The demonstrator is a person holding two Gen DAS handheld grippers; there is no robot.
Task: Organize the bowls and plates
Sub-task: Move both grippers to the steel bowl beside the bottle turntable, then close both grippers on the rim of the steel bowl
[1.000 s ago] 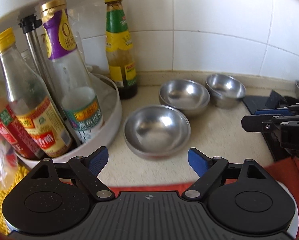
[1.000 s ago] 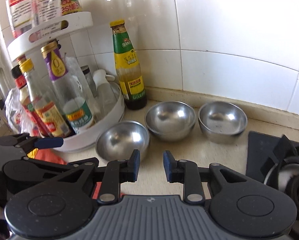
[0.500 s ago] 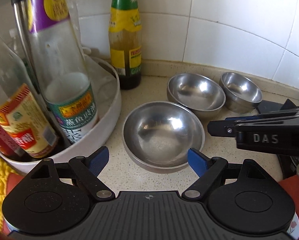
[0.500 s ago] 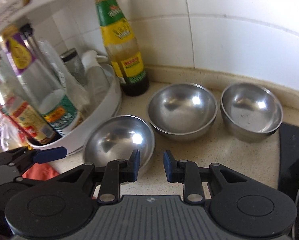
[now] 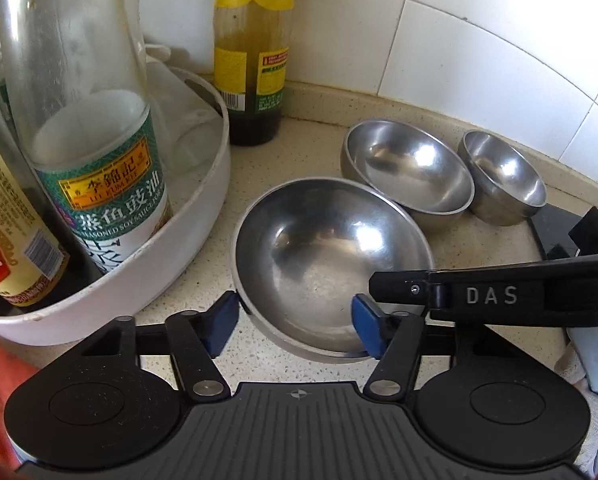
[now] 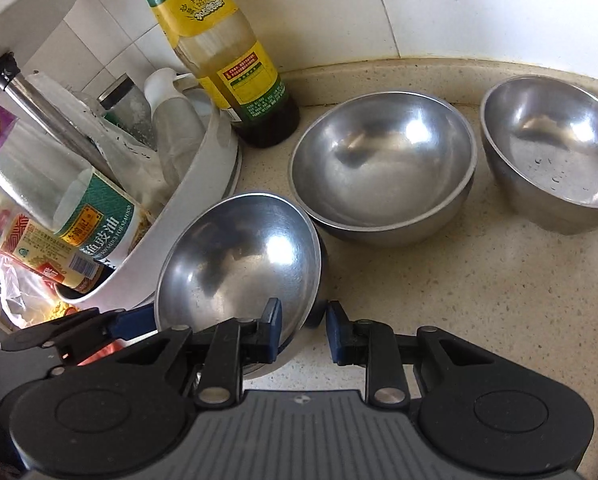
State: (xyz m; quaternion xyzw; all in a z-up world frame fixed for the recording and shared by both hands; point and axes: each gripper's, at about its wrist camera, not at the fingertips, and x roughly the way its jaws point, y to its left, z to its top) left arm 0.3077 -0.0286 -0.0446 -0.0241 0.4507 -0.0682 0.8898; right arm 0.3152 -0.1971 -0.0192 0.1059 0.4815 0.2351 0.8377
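Closing: left tool (image 5: 295,322) around nearest bowl (image 5: 331,256) rim (pads seemingly untouching).

Both wrist views look steeply down, close; they share the nearest steel bowl (image 5: 331,256) (image 6: 239,264).

The three bowls are bare metal with a brushed, mirror-bright finish: the near bowl (image 5: 331,256), the middle bowl (image 5: 409,170) and the far bowl (image 5: 503,176) all throw back white glare spots, and the far one carries a few water beads in the right wrist view. The tabletop (image 6: 479,300) looks like smooth, speckled beige stone. Behind it the wall tiles (image 5: 479,52) are glossy white glaze. The round rack (image 5: 203,204) is smooth white plastic, slightly scuffed. The bottles are clear glass with glossy paper labels. The left tongs (image 5: 295,326) are matt black plastic with blue pads.
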